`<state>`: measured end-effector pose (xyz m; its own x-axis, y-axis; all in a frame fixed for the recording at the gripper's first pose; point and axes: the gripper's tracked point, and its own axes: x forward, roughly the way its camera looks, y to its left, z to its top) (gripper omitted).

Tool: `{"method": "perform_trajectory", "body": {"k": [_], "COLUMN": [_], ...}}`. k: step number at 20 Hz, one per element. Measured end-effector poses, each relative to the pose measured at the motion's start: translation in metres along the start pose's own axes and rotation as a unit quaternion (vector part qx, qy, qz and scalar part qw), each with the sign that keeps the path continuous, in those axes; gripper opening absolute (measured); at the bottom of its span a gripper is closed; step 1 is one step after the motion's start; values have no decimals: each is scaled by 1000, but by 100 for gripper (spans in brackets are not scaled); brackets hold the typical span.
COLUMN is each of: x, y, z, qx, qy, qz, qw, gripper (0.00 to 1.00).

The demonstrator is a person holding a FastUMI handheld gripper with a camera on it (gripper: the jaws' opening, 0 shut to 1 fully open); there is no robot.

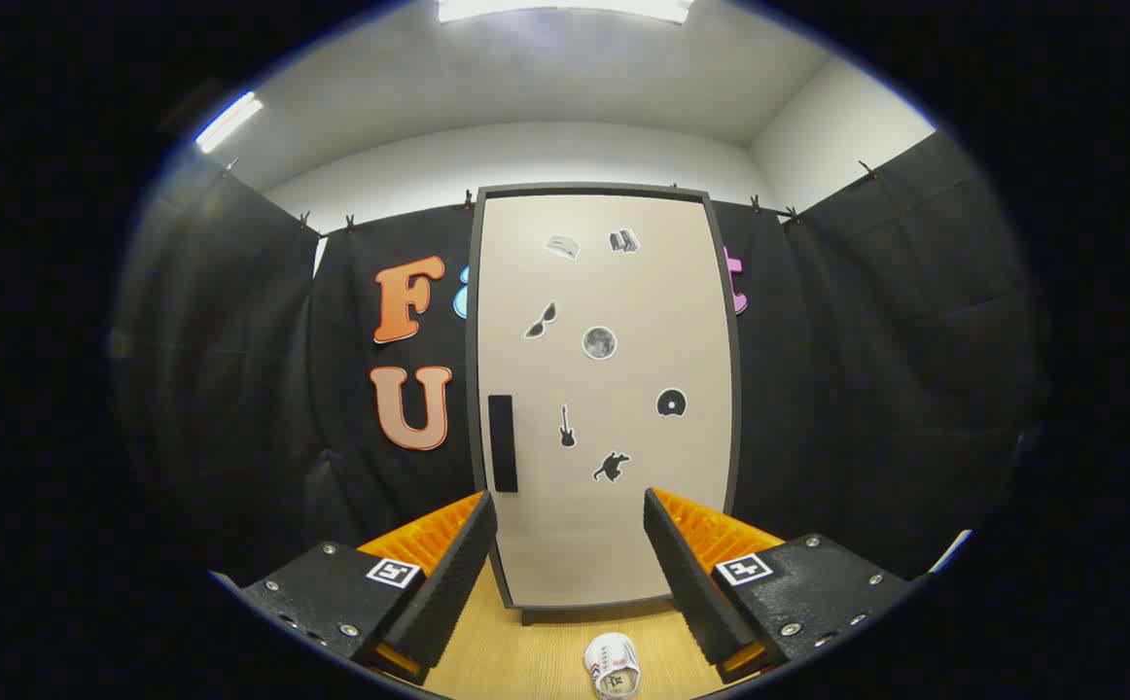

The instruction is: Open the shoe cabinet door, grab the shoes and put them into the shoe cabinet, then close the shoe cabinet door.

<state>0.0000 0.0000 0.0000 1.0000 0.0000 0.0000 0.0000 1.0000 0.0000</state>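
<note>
Wooden floor (526,651) — one shoe (612,666), tool (570,515) open.

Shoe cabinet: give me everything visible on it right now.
The shoe cabinet stands upright on the wooden floor, against the black cloth wall, beyond the open gripper fingers. Its door is shut: a plain beige panel in a dark frame, with a dark vertical handle near the left edge and several small stickers. A white shoe lies on the floor in front, apart from it.
</note>
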Motion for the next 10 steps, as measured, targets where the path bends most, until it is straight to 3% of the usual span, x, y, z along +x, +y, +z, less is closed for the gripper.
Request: {"method": "perform_trajectory", "body": {"k": [10], "x": [5], "y": [4], "z": [0], "qx": [0], "qy": [1], "qz": [-3], "qw": [1000], "gripper": [95]}}
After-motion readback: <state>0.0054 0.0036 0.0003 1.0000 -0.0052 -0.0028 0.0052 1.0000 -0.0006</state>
